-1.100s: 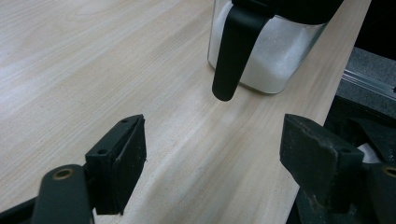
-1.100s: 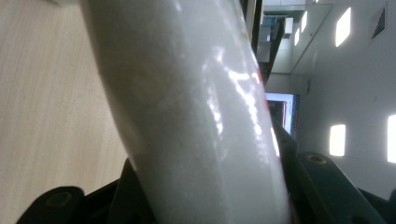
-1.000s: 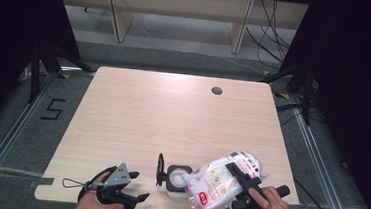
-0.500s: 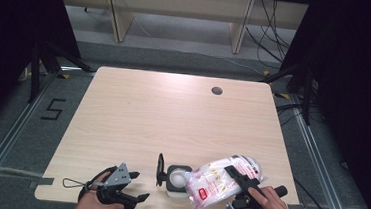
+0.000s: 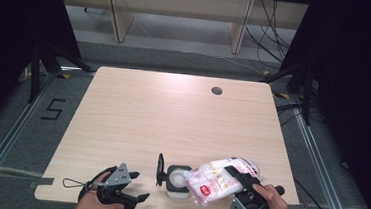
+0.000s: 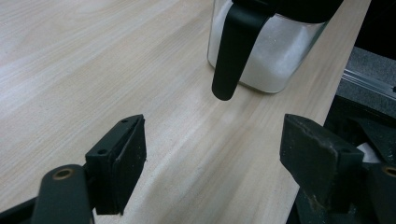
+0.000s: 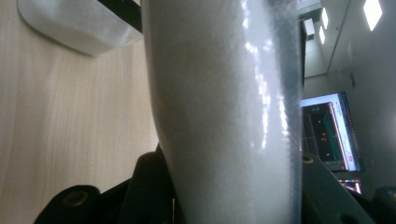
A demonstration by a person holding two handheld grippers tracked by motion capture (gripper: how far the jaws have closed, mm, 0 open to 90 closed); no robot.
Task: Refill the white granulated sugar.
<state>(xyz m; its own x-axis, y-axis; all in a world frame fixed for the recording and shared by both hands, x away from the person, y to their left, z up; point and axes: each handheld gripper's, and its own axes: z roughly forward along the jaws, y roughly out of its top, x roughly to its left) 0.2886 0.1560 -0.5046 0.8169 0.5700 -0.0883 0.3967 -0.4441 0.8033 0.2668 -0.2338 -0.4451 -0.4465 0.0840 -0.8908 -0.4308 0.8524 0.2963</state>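
- Holding a soft clear plastic bag of white grains with red print (image 5: 219, 181), the right hand-held gripper (image 5: 238, 176) sits at the near right edge of the pale wooden bench (image 5: 172, 113). Its jaws are pressed tight on the bag.
- Tipping is the job I think is going on. The bag's long side runs from the right hand-held gripper toward the left, and its far end sits over the open top of a small clear square jar with a black rim (image 5: 177, 180).
- That is the thing to watch: the jar is just to the left of the right hand-held gripper, right under the bag's end. The mouth of the bag has to stay over the jar's hole, or grains may fall on the bench.
- The jar's black flip lid (image 5: 160, 168) stands up on its left side, out of the way.
- The left hand-held gripper (image 5: 137, 187) rests on the bench near the front edge, a little to the left of the jar. Its jaws are spread wide and hold nothing. It is near the jar but not touching it.
- The right hand is the one doing the work, and it is closer to the bag.
- The left gripper view shows white grains already inside the jar (image 6: 266, 51) and the lid hanging down in front of it.
- The right gripper view shows the bag (image 7: 224, 112) very close up, squeezed between the jaws, with the jar's corner (image 7: 74, 28) behind it.
- The high view shows how all of it sits together on the bench.
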